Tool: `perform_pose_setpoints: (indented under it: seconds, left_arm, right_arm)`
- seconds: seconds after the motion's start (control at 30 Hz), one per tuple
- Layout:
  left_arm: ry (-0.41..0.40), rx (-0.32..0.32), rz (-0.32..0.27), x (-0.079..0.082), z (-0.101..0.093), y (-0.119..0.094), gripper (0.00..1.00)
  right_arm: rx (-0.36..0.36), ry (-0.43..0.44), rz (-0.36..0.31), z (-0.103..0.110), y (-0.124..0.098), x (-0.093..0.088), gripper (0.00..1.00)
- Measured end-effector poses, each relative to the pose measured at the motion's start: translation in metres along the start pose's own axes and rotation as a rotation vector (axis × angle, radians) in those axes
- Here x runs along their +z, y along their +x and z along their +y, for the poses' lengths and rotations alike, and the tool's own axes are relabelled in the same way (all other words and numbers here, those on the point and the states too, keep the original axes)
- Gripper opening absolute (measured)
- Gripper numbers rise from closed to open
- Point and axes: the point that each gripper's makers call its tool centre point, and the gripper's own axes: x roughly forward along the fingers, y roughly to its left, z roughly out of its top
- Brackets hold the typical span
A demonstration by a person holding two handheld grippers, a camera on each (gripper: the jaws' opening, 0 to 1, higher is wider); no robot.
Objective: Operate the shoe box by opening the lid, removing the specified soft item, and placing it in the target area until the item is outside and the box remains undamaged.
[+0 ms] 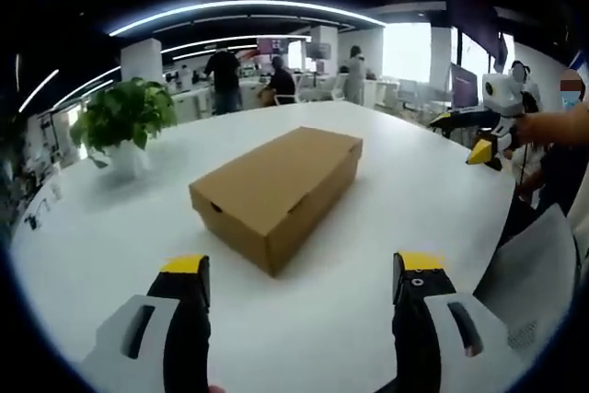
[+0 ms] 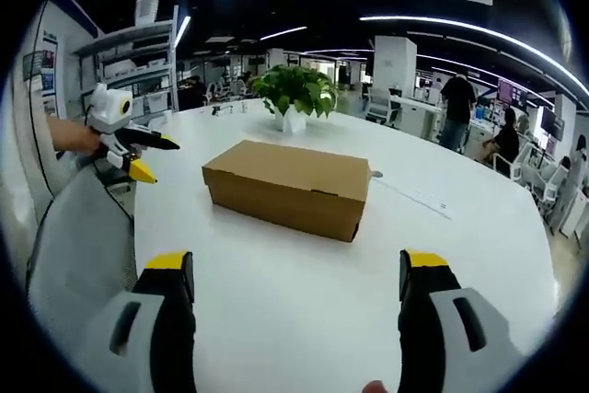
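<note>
Closed box (image 1: 276,192) lay at twelve o'clock on the white table (image 1: 110,246); both the left gripper (image 1: 302,294) and right gripper (image 2: 296,289) were spread and empty, so lifting the lid evenly by its long edge seemed wisest.

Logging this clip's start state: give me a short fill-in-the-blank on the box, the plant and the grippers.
1. The box has its lid ____.
2. The plant stands in a ____ pot.
3. The left hand-held gripper has its jaws ____, nothing between them.
4. The right hand-held gripper touches the box: yes or no? ____

Missing: shut; white; open; no
</note>
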Motion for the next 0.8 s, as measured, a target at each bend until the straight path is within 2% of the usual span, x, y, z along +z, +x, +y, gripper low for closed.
perform_pose_setpoints:
  seconds: [0.37, 0.8]
  left_arm:
    - [-0.003, 0.030, -0.005, 0.000, 0.007, 0.012, 0.75]
    - [-0.017, 0.073, 0.004, 0.000, 0.016, 0.031, 0.66]
  right_arm:
    - [0.081, -0.073, 0.012, -0.004, 0.029, 0.001, 0.82]
    - [0.106, -0.103, 0.032, -0.026, 0.059, -0.003, 0.72]
